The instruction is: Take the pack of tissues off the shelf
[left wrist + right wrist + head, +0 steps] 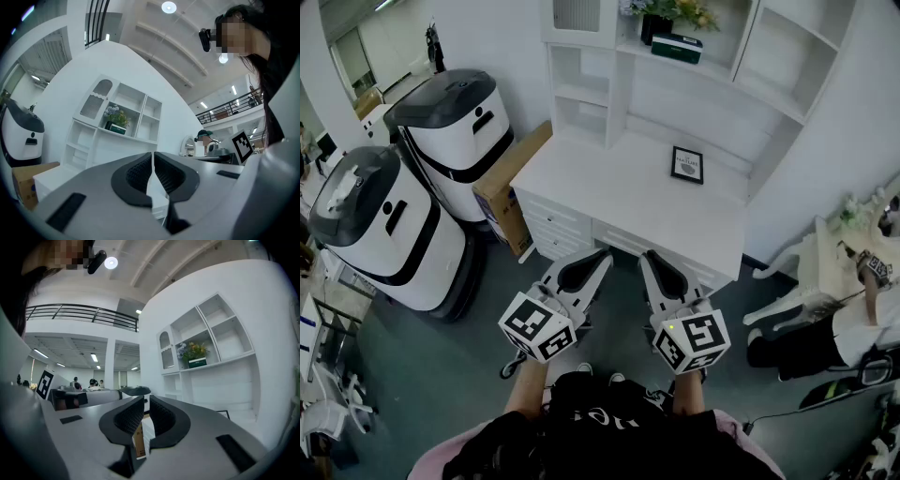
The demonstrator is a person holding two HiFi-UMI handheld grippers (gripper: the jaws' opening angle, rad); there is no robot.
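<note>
Left gripper [600, 258]: clenched, empty. Right gripper [649, 258]: clenched, empty. The 2 are held low, off the desk's [609, 187] front edge. Pack of tissues [677, 47] lies on the upper shelf [717, 70], just beside the plant [666, 14], well apart from both. Judged: nothing done yet; reach, grasp and lift-off remain.

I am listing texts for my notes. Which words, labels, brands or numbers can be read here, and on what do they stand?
No text is readable.
The pack of tissues on the shelf: label too small.
The framed picture on the desk: print too small.
The cardboard box beside the desk: print blurred.
The black shirt: white print, partly hidden.
</note>
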